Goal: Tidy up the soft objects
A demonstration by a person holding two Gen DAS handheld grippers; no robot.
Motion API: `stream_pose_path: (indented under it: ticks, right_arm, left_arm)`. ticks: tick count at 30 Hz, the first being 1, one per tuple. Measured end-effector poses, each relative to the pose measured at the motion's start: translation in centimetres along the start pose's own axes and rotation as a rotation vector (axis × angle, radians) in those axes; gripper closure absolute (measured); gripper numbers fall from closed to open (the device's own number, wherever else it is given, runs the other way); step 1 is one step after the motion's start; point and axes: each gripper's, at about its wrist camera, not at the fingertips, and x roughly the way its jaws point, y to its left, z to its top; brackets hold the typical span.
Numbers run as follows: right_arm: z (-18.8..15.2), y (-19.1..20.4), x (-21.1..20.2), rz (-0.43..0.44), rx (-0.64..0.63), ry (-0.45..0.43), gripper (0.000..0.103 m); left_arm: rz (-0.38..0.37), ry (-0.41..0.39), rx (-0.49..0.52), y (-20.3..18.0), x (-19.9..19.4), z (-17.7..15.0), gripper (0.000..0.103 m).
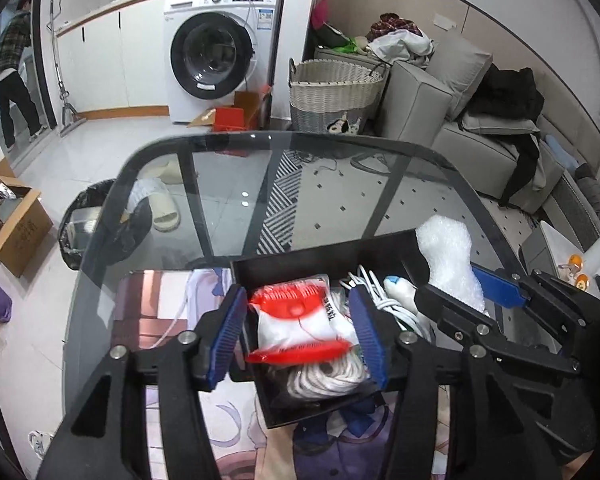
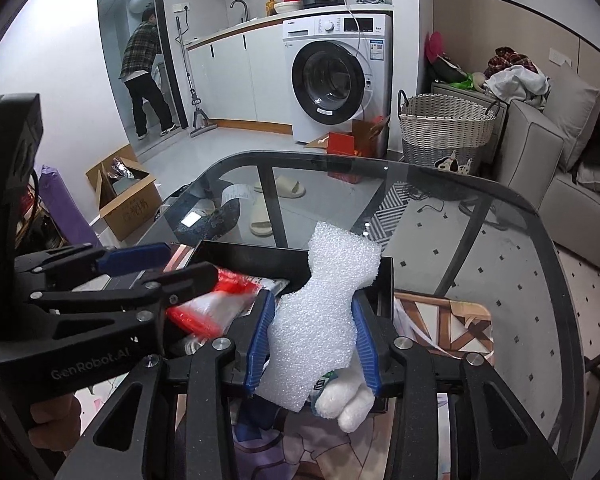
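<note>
A black open box (image 1: 320, 262) stands on the glass table and holds a coil of white rope (image 1: 326, 378), a white cable (image 1: 380, 292) and a white plush toy (image 2: 346, 400). My left gripper (image 1: 298, 334) hangs over the box with its blue pads wide apart around a red-and-white plastic packet (image 1: 300, 320); the packet looks blurred and a gap shows at each pad. My right gripper (image 2: 312, 338) is shut on a white foam sheet (image 2: 324, 308) and holds it upright over the box's right side. It also shows in the left wrist view (image 1: 444, 256).
A printed mat (image 2: 444, 328) lies under the box on the glass table (image 1: 340, 184). Beyond the table are a wicker basket (image 1: 334, 94), a washing machine (image 1: 220, 52), a grey sofa (image 1: 480, 136), cardboard boxes (image 2: 128, 196), slippers and a person (image 2: 146, 68) at the back.
</note>
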Motion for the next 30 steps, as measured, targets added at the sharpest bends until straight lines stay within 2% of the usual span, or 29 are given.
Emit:
stream_pose_path:
  ticks: [3,13,15,17,21,23,25,30]
  right_arm:
    - [0.1,0.2,-0.2,-0.001,0.004,0.003,0.063]
    - [0.2,0.1,-0.8,0.028,0.009,-0.009,0.058]
    - [0.2,0.3,-1.0,0.028,0.005,-0.017,0.058]
    - [0.1,0.4,-1.2,0.021,0.002,-0.024,0.058]
    - [-0.2,0.4,-2.0,0.011,0.014,-0.049,0.058]
    - [-0.4,0.3,-2.6,0.007,0.022,-0.063,0.058]
    - [-0.7,0.2,-3.2,0.001,0.028,-0.073,0.053]
    - [-1.8,0.1,-5.0,-0.016,0.046,-0.111,0.052]
  left_arm:
    - [0.019,-0.009,-0.004,0.3,-0.2,-0.1,0.042]
    - [-0.011,-0.042,-0.027,0.8,-1.5,-0.1,0.040]
    - [-0.009,-0.049,-0.024,0.8,-1.6,-0.1,0.036]
    - [-0.006,-0.058,-0.026,0.9,-1.8,-0.2,0.029]
    - [-0.017,-0.110,-0.029,0.6,-3.2,-0.7,0.022]
    - [-0.004,-0.130,-0.015,0.5,-3.8,-1.1,0.015]
    - [0.000,-0.149,-0.020,0.4,-4.4,-1.6,0.014]
    - [0.033,-0.190,-0.027,0.4,-5.3,-2.9,0.013]
